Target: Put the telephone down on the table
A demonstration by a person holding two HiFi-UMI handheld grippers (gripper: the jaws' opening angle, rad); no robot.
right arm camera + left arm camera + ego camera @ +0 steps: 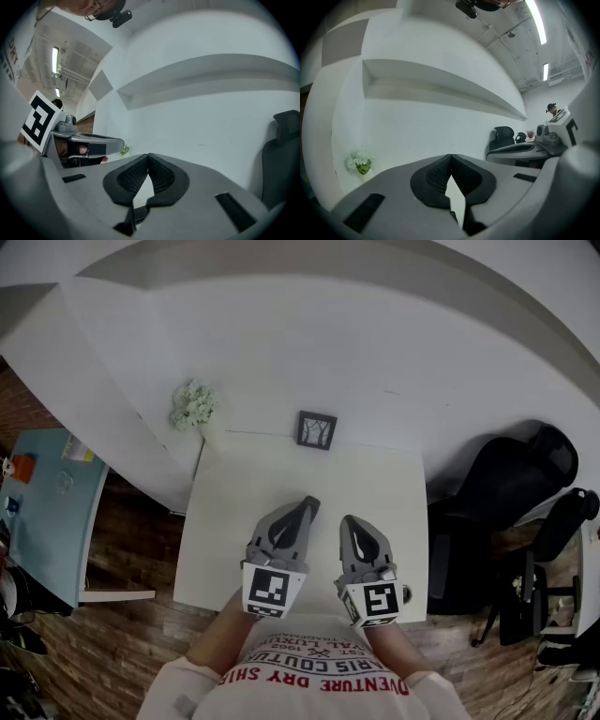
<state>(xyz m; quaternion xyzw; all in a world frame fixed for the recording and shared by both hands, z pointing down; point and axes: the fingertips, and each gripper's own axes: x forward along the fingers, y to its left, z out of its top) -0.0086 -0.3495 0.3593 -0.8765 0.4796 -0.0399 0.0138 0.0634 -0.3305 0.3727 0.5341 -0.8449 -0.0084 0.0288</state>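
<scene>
The left claw and right claw are both clenched with nothing between the jaws, side by side over the white bench. Only a small picture frame stands at the far edge. No telephone shows anywhere, so progress can't be judged.

table: centre, against the wall
frame: on table, at its far edge
flowers: by table's far left corner
chair: right of table
</scene>
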